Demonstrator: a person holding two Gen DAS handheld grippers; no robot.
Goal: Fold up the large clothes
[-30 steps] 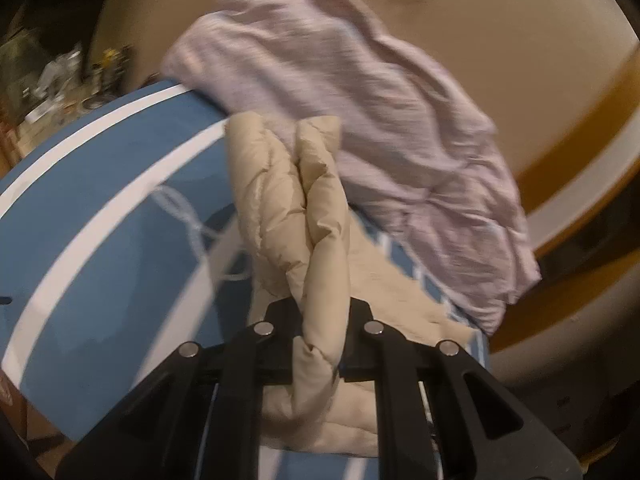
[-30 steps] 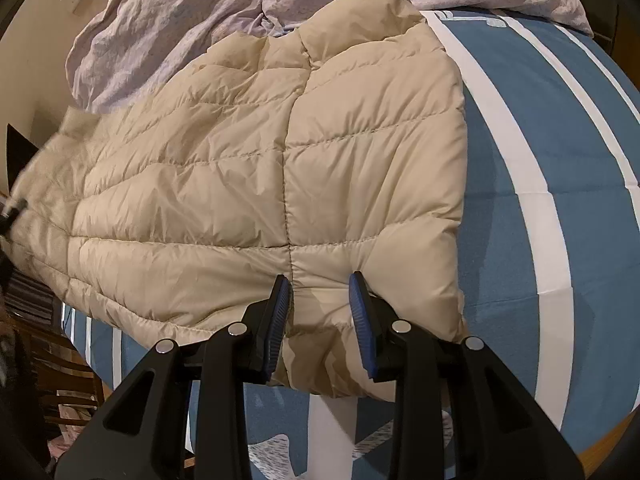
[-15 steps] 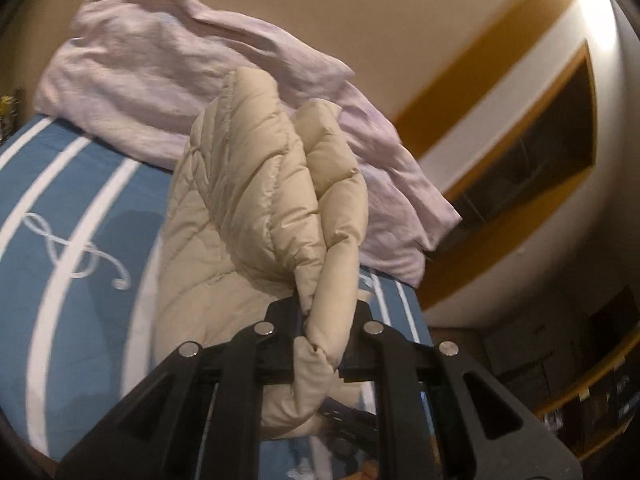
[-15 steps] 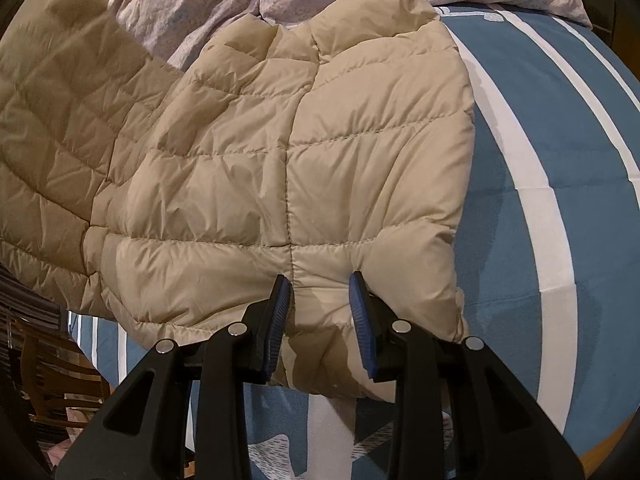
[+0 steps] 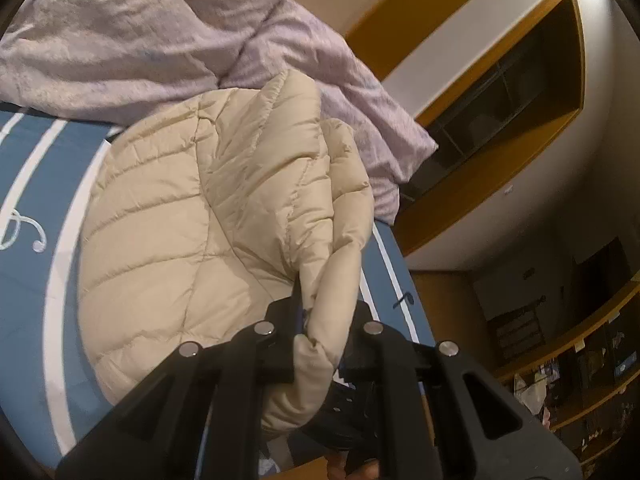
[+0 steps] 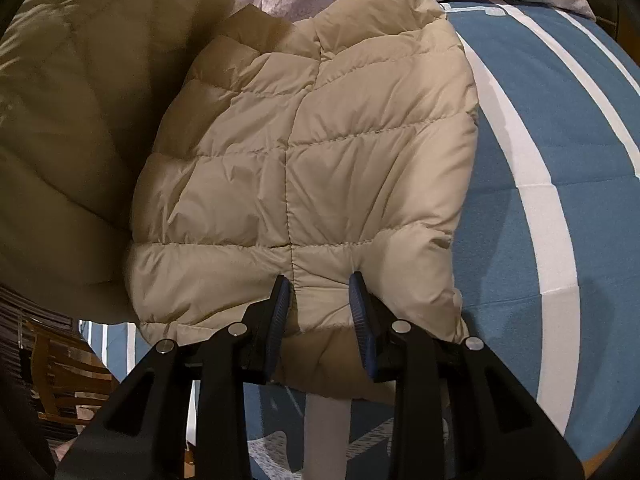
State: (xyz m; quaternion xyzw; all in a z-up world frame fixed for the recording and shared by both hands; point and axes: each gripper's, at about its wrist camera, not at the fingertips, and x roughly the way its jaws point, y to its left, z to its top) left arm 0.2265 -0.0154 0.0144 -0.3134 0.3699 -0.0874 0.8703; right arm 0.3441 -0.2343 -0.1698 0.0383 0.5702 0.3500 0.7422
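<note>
A beige quilted puffer jacket lies on a blue bed cover with white stripes. My left gripper is shut on a bunched edge of the jacket and holds it lifted over the part that lies flat. In the right wrist view that lifted part looms at the left, folding over. My right gripper has its blue-padded jaws part open around the jacket's near hem, pinning it to the bed.
A crumpled lilac duvet lies at the head of the bed, behind the jacket. A wooden chair stands beside the bed at lower left. Wooden shelving lines the wall at right.
My left gripper has swung the lifted jacket edge up and across toward the right gripper's side. The right gripper and the hem it holds have stayed in place.
</note>
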